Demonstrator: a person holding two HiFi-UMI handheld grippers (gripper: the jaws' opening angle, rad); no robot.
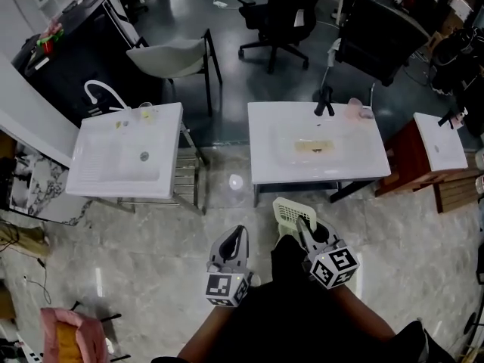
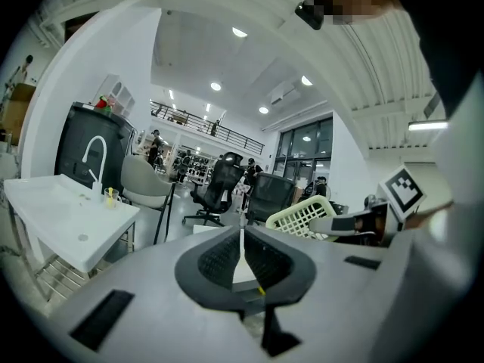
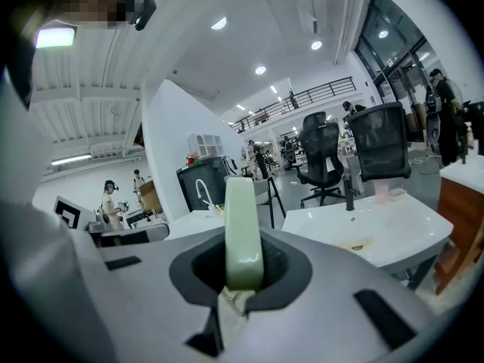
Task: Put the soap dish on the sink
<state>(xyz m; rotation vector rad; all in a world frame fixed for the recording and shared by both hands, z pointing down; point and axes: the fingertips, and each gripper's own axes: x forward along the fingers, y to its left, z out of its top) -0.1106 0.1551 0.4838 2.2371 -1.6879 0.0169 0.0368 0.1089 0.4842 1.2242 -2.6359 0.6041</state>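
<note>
The soap dish (image 1: 290, 213) is a pale, slotted plastic tray. My right gripper (image 1: 304, 227) is shut on it and holds it out in front of me, low over the floor. It stands edge-on between the jaws in the right gripper view, where the soap dish (image 3: 243, 237) hides what lies straight ahead. In the left gripper view the soap dish (image 2: 301, 216) shows at the right. My left gripper (image 1: 237, 233) is shut with nothing in it. The white sink (image 1: 265, 157) with a black tap (image 1: 325, 101) stands just ahead of both grippers.
A second white sink (image 1: 98, 176) with a curved white tap stands at the left on a metal frame. A small basin on a wooden cabinet (image 1: 408, 161) is at the right. Chairs (image 1: 178, 57) stand behind the sinks. Glossy tiled floor lies between me and the sinks.
</note>
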